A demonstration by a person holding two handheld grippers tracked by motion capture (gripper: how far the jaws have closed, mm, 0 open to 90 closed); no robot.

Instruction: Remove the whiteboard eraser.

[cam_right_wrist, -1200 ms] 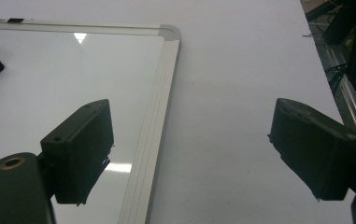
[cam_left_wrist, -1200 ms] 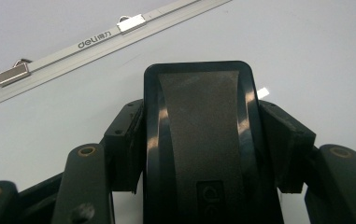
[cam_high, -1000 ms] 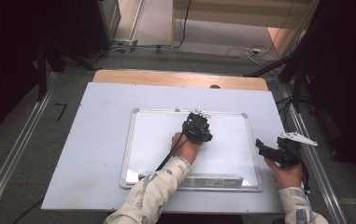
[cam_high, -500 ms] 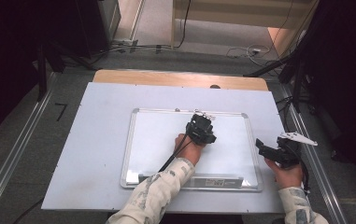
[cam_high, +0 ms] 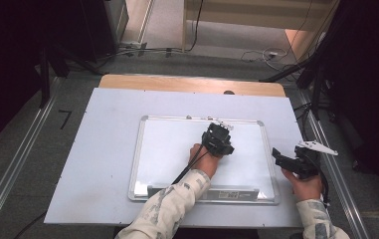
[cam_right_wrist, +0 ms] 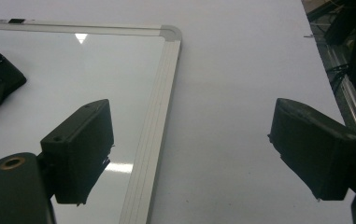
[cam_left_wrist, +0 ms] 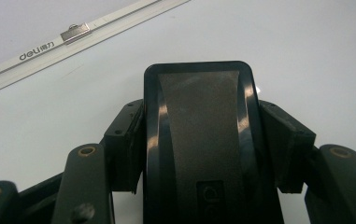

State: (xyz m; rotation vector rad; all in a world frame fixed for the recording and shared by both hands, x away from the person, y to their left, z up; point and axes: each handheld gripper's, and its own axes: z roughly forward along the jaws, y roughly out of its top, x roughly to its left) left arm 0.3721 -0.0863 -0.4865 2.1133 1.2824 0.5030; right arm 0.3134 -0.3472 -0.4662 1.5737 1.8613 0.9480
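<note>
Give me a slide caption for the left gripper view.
Left gripper clamps a black eraser flat on the whiteboard.

Lab or recording studio setup, not a home. White tabletop board (cam_high: 107, 149) laid over a wooden table (cam_high: 177, 83), aluminium rails (cam_high: 23, 154) along both sides on grey carpet floor (cam_high: 18, 189). Black curtains (cam_high: 13, 55) at left and right, loose cables (cam_high: 256, 55) across the floor behind, dark stand legs (cam_high: 316, 84) at right. A deli whiteboard (cam_high: 167, 149) lies on the tabletop board.

Glossy black plastic eraser (cam_left_wrist: 199, 140), glossy whiteboard (cam_high: 177, 149)
</note>
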